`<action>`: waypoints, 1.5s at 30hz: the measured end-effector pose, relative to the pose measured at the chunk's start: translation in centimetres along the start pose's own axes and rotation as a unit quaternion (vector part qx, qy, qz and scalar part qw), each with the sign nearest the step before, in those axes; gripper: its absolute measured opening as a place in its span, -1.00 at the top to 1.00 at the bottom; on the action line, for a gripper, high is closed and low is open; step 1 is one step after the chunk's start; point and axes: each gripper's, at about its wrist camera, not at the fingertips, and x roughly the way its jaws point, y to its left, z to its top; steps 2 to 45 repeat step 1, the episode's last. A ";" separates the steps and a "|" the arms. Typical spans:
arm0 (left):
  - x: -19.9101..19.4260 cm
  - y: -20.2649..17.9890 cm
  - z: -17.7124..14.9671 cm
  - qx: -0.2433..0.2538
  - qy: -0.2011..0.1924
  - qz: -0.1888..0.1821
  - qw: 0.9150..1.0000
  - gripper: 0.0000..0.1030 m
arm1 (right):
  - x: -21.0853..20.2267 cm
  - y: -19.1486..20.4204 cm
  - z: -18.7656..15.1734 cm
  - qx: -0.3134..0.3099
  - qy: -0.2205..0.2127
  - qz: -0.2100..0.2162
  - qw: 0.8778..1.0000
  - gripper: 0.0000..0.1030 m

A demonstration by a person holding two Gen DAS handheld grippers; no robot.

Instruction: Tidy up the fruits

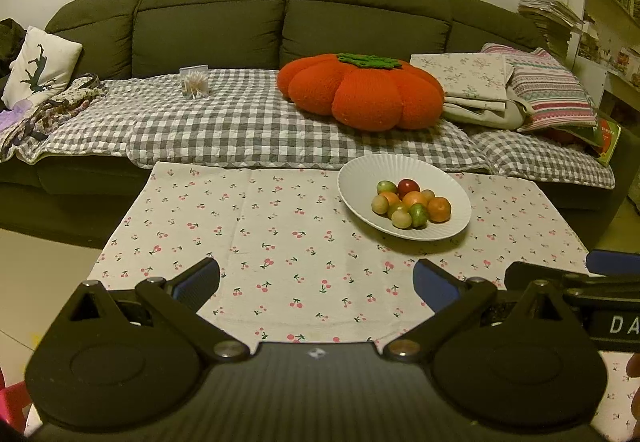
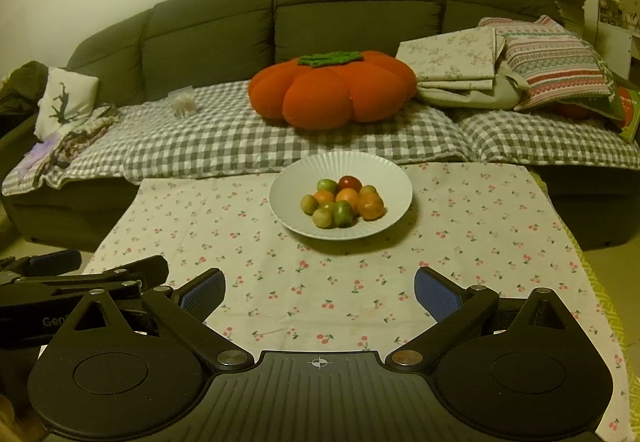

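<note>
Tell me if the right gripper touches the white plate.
Apart. The right wrist view shows bare cherry tablecloth between the right gripper and the white plate.

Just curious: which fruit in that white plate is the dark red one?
The small dark red fruit at the far side of the white ribbed plate; the others are orange or green.
</note>
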 end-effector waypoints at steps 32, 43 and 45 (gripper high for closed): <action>0.0 0.0 0.0 0.000 0.000 0.000 1.000 -0.98 | 0.0 0.0 0.0 0.000 0.000 0.000 1.000 -0.97; 0.0 0.0 0.0 0.000 0.000 0.000 1.000 -0.98 | 0.0 0.0 0.0 0.000 0.000 0.000 1.000 -0.97; 0.0 0.0 0.0 0.000 0.000 0.000 1.000 -0.98 | 0.0 0.0 0.0 0.000 0.000 0.000 1.000 -0.97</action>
